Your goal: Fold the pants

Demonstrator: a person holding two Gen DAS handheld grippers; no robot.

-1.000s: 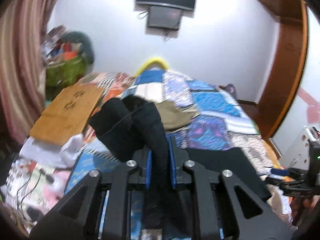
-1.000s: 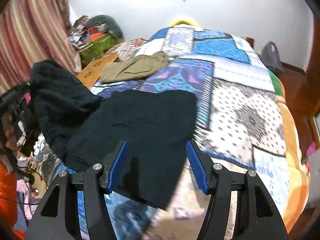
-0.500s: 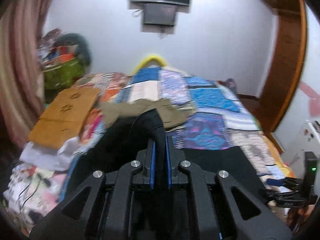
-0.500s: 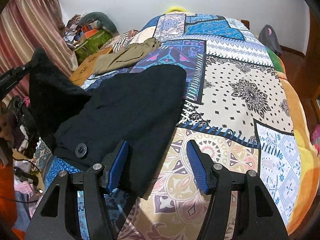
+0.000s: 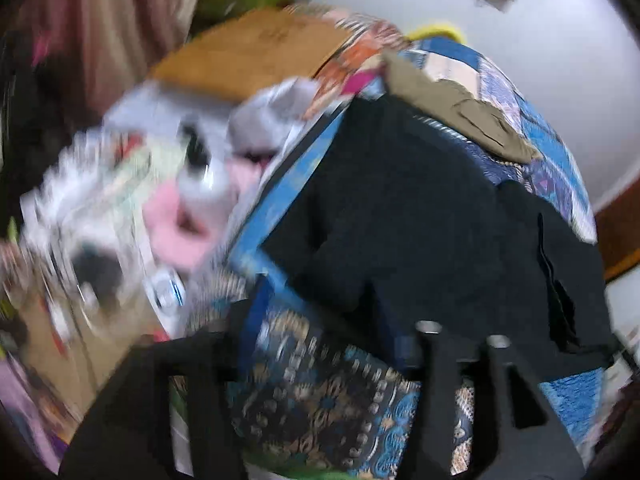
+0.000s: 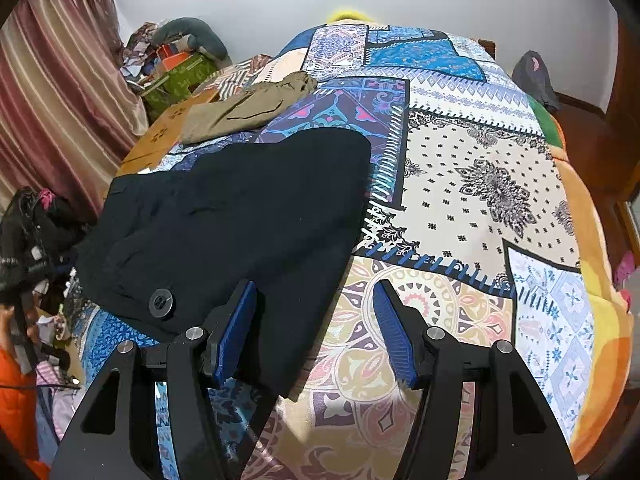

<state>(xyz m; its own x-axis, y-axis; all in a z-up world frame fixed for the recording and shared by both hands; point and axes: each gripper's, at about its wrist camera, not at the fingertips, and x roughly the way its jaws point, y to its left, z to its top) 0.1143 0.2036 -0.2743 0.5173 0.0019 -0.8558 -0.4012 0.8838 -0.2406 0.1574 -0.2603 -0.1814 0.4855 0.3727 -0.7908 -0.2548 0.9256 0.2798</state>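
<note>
Pants (image 5: 420,216), black, lie on the bed (image 5: 328,396) at 12 o'clock of the left gripper (image 5: 320,344), blurred, apparently wide. Right view: pants (image 6: 224,224) at 11 o'clock, right gripper (image 6: 316,328) wide, empty.

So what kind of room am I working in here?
Most likely a lived-in bedroom: the black pants lie on a bed under a patchwork bedspread, striped curtains hang at the left, and household clutter is piled in the corner.

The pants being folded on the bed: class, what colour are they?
Black. The pants show best in the right wrist view, with one black button near the waist.
</note>
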